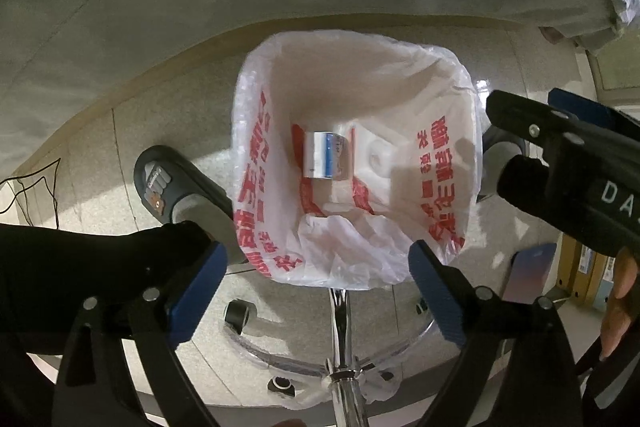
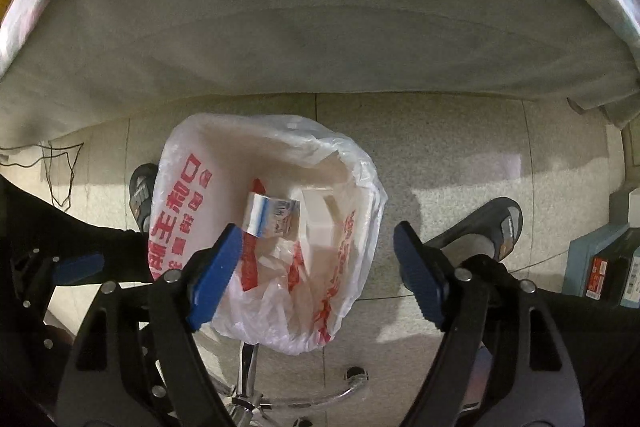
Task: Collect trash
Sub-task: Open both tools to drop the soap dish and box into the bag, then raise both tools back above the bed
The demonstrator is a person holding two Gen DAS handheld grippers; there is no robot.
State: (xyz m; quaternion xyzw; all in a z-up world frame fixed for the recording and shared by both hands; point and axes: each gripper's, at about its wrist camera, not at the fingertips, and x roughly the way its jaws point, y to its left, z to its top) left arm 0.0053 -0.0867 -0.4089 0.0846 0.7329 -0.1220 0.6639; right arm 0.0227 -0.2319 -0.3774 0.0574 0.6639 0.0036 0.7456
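Looking straight down, we see one bin lined with a thin, crinkled white plastic bag (image 1: pixel 356 163) printed with red characters; it stands on a floor (image 1: pixel 168 131) of pale speckled tiles. Down inside the bag lie two pieces of trash that we can count: a small boxy carton (image 1: pixel 326 161) with a glossy silver face and a blue band, and, just beside it, a plain white box (image 1: pixel 376 155) with square edges. Loose folds of the liner bunch up at the near side of the bin.

Our left gripper (image 1: pixel 318 291) hangs over the bin's near rim with its two blue rubber pads spread wide and nothing between them. Our right gripper (image 2: pixel 316 275) is likewise parted, empty, its left pad over the bag and its right pad over bare floor. No earlier view is given, so we speak only of how the jaws stand.

Two dark rubber slippers show, each on a grey-socked foot: one (image 1: pixel 172 187) at the left of the bin, one (image 2: pixel 490 227) well to its right. Below the bin gleams one chromed chair base (image 1: pixel 340 355) with black castors. A grey cloth drape (image 2: pixel 320 19) hangs across the top, thin black cables (image 2: pixel 60 171) trail at the left, and some boxes (image 2: pixel 604 267) stand at the far right.
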